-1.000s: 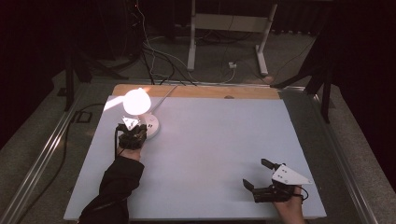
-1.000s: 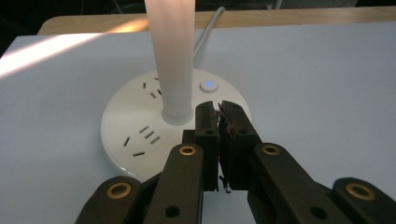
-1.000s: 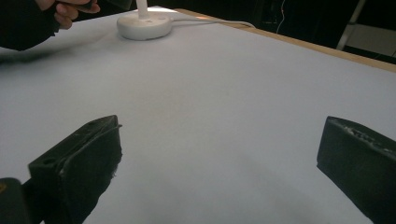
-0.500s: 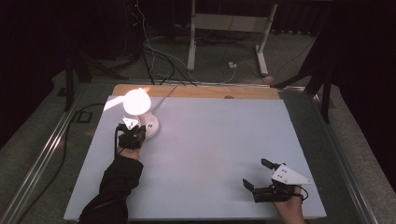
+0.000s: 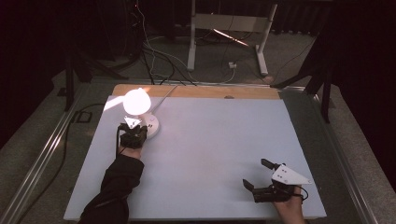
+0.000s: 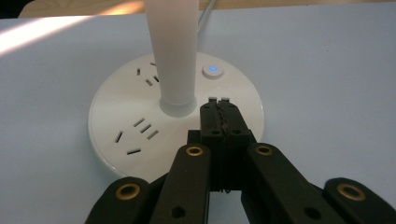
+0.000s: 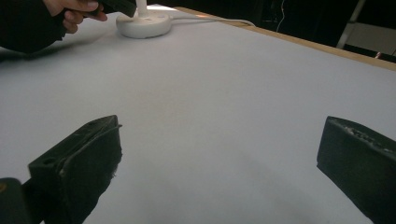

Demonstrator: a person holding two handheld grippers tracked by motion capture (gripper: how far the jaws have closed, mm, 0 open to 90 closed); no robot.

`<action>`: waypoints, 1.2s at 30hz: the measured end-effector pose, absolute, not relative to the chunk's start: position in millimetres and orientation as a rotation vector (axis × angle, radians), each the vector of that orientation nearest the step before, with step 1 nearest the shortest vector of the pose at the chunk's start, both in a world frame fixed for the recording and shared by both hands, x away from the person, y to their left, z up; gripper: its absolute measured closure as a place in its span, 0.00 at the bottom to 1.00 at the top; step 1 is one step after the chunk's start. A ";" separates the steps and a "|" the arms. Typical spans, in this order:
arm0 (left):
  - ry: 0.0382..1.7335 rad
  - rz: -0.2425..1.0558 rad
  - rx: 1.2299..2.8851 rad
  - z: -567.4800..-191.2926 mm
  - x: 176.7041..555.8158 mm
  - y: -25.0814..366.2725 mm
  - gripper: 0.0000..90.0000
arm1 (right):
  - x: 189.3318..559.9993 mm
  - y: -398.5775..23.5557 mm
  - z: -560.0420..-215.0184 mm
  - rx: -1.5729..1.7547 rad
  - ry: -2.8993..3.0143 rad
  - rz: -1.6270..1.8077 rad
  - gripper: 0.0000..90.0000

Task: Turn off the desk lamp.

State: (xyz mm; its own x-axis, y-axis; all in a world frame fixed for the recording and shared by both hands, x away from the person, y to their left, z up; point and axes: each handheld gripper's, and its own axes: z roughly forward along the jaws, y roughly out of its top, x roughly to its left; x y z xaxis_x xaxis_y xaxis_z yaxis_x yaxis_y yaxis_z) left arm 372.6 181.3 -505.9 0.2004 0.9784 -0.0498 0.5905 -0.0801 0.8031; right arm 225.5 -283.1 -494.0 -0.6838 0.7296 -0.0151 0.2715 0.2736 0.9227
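Left gripper [image 6: 220,103] is down low at the desk lamp, jaws pressed together with nothing between them, their tips resting over the near edge of the lamp's round white base [image 6: 116,116]. Just ahead of those tips and a touch to the left rises the lamp's white stem [image 6: 172,51], and just beyond the tips, slightly left, a small round button [image 6: 213,70] glows blue on the base. Socket slots [image 6: 140,130] are cut into the base to the left of the jaws. From the high view, the lamp's head [image 5: 136,101] is shining bright right above the left gripper [image 5: 133,135], the base [image 5: 152,126] sits just beyond and beside it, and a white cord [image 5: 163,95] runs off from the base toward the far wooden edge [image 5: 196,91] of the table. The person's dark sleeve [image 5: 116,186] trails back from that gripper. Over to the right gripper [image 5: 257,175], well apart from the lamp, near the table's front: jaws spread wide, empty, hovering over bare white tabletop [image 5: 215,154]. In its own view the right gripper [image 7: 219,154] looks across that white surface, with the lamp base [image 7: 142,24] far ahead to the left and the other hand [image 7: 74,11] beside it.
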 end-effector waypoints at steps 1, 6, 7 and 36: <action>1.477 0.681 1.762 -506.4 372.9 181.6 1.00 | 225.7 -283.2 -494.0 0.902 2.109 1.396 0.00; 1.479 0.676 1.762 -508.7 373.9 182.8 1.00 | 225.6 -282.7 -494.1 0.898 2.110 1.395 0.00; 1.478 0.666 1.762 -508.8 374.1 183.4 1.00 | 225.5 -282.7 -494.1 0.898 2.111 1.395 0.00; 1.465 0.688 1.753 -500.8 373.1 185.9 1.00 | 225.7 -283.1 -494.1 0.901 2.111 1.392 0.00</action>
